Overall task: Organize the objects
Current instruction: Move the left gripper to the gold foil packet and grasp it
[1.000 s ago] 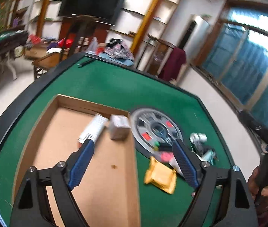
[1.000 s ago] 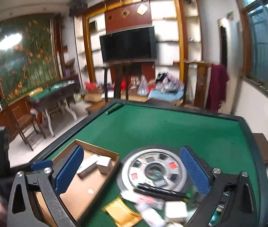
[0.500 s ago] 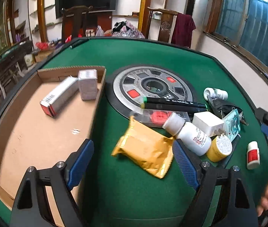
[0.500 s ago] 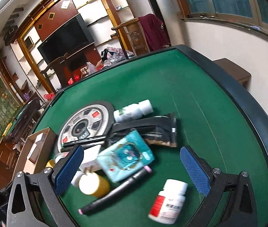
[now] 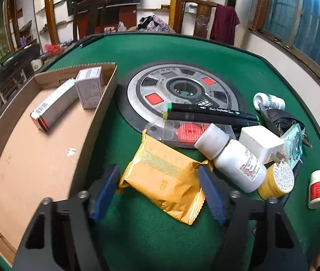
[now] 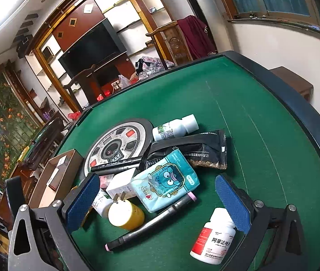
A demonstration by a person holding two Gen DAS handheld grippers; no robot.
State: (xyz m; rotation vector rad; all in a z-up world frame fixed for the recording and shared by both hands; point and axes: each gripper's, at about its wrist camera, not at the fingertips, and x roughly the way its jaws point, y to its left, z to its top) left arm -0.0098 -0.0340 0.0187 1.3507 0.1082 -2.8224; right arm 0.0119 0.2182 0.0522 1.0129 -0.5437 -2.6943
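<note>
Left tool closing around gold foil pouch, pads not yet pressing; pouch flat on worktop, at 3 o'clock of cardboard tray. Pinch across the middle, lift clear of white bottle. Right tool spread, holding nothing.

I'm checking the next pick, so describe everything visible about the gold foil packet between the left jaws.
The gold foil packet is a puffy, crinkled pouch of shiny yellow-gold film with crimped, serrated end seals and a faint printed code. It lies flat and slantwise on the green table, beside the cardboard tray. Its far end touches or overlaps the clear case with a red disc; the white bottle lies at its right corner. The left gripper straddles it, jaws closing around it, contact unclear.
</note>
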